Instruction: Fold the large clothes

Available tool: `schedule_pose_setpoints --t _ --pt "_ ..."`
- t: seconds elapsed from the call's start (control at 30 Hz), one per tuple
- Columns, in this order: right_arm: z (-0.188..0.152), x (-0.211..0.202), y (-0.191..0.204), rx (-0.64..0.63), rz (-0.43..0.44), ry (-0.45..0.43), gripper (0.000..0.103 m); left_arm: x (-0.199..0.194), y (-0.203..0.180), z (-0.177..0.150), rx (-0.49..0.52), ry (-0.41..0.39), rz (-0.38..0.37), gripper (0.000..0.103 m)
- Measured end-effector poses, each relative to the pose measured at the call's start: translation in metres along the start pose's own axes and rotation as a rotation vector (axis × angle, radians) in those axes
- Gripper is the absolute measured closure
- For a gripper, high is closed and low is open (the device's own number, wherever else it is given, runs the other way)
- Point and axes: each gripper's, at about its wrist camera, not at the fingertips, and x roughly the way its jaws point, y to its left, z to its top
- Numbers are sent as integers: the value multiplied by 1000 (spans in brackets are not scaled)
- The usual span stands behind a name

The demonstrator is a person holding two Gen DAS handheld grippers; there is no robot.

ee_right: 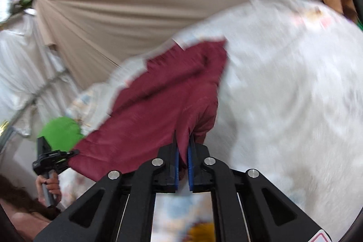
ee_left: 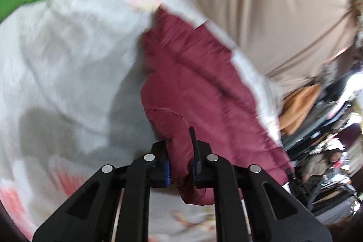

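The maroon garment [ee_left: 192, 83] looks soft and light, a thin woven cloth that creases and sags wherever nothing holds it, so I judge it will droop between two grips and slide a little if pinched loosely. An edge or corner seems the best hold, with a bunched fold deep between the pads, which is how it is taken now. It is a plain dark red, wrinkled in long ridges, with a curved seam showing just ahead of the left gripper [ee_left: 181, 165]; motion blur hides finer detail.

That left gripper is pinched down on a thick roll of the fabric, which bulges between and below its fingers. The right gripper [ee_right: 182, 165] is nearly closed, clamping a thinner pleat that rises straight ahead of its blue pads [ee_right: 190, 165]. From the right gripper the cloth stretches away to the left, where the other tool grips its far end.

Beyond and beneath both grippers the garment hangs over a pale floral bedsheet [ee_left: 68, 60]. Past that hangs a beige pleated curtain [ee_right: 124, 3], and something bright green [ee_right: 60, 133] sits near the left gripper's side.
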Motion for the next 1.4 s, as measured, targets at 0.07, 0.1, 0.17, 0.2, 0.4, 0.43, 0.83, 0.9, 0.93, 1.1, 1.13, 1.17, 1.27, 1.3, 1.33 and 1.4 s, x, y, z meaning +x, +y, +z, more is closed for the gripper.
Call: schedule_pose_setpoints --t 0.07,0.1,0.17,0.2,0.4,0.43,0.83,0.9,0.93,1.1,1.13,1.17,1.27,1.3,1.33,1.4 --pt "13 -22 15 -40 43 -80 99 -29 -17 8 33 -81 -48 93" --pt "18 -32 22 -58 56 -117 99 -40 -24 12 47 -117 -60 93" --pt "31 -55 33 -81 99 -202 100 -66 -36 19 62 -192 -92 93" --pt "37 -65 38 -84 121 -241 100 -73 -40 23 62 -213 -104 93" --pt "77 -55 56 -66 142 -303 100 -54 -58 64 96 -241 -59 92" --pt "87 -43 54 -64 126 -295 100 -44 -58 74 98 -231 -50 92" --pt "178 179 -28 128 -105 -14 100 169 -5 171 46 -23 280 91" --pt "179 206 -42 148 -135 18 100 190 3 174 44 -6 300 91" --pt "180 223 -50 149 -157 38 100 198 7 174 45 3 312 91" --pt "171 272 -72 135 -239 106 100 233 25 174 55 36 326 89" --pt "168 278 -75 131 -246 120 100 237 28 173 52 38 319 88" --pt "165 284 -78 127 -252 133 100 240 32 172 46 34 305 88" --pt "159 292 -86 140 -236 148 101 241 39 171 26 -6 245 87" --pt "159 291 -88 153 -219 141 99 240 38 171 17 -12 234 87" --pt "161 285 -88 163 -195 120 95 236 37 172 3 -19 222 86" --pt "168 265 -85 176 -152 50 86 218 34 179 -42 -48 168 77"
